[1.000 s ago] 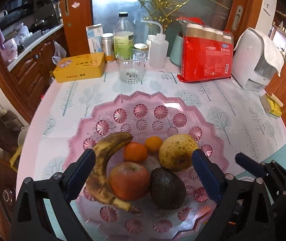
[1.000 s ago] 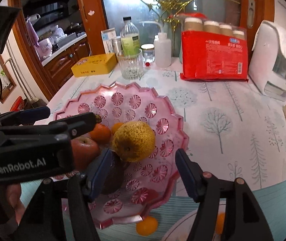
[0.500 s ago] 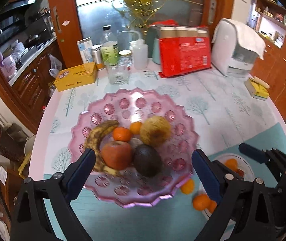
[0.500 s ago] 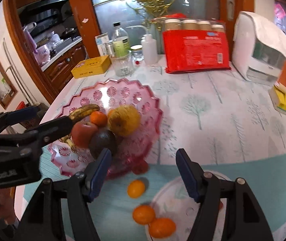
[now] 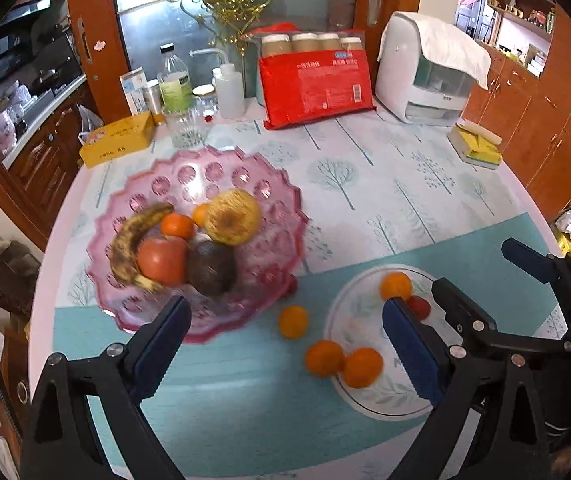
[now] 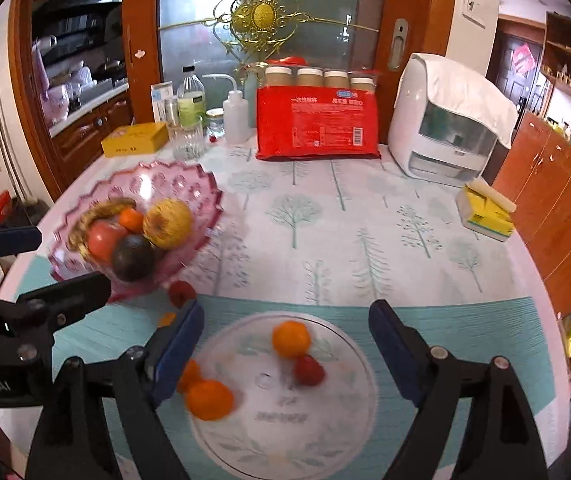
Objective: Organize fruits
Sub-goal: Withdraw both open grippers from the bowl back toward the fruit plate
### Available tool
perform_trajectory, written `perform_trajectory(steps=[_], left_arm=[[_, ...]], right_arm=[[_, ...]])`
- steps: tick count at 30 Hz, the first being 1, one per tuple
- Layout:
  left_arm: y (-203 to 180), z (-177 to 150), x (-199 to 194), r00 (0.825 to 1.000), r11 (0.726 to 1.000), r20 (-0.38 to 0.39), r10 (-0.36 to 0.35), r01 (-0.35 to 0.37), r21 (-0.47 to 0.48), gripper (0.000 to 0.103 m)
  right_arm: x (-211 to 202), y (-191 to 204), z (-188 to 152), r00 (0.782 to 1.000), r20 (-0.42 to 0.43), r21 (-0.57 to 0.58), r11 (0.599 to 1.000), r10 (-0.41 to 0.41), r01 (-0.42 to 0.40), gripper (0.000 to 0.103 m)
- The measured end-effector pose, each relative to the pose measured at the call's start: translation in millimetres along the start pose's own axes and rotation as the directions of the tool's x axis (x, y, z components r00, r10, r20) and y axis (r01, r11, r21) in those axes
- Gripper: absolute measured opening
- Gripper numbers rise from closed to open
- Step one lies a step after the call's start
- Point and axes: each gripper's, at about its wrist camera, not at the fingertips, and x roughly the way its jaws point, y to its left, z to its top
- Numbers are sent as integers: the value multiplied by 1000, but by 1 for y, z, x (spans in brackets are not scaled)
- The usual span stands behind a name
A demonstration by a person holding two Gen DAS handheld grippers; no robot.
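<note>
Jaws of right gripper (image 6: 285, 344) newly wider, empty; white plate (image 6: 349, 432) now below.

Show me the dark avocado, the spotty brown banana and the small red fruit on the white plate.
Dark avocado (image 5: 211, 266), left wrist view, its rounded top.
Spotty brown banana (image 5: 125, 246), left wrist view, mid-curve.
Small red fruit (image 6: 308, 369), right wrist view, its centre.

Table's far edge — red package (image 6: 317, 122), white appliance (image 6: 443, 128), yellow box (image 6: 135, 139).
</note>
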Motion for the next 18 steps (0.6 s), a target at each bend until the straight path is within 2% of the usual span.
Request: perform_trajectory(steps=[11,18], left_arm=[[-36,-28,23,998,999,-62,3,-6,-44,96],[-39,-49,53,992,993,-125,22,-36,-109,96]], right_arm=[[29,-45,-23,995,-77,27,997,70,-68,83],[60,-65,-31,984,-134,28,993,120,-117,81]])
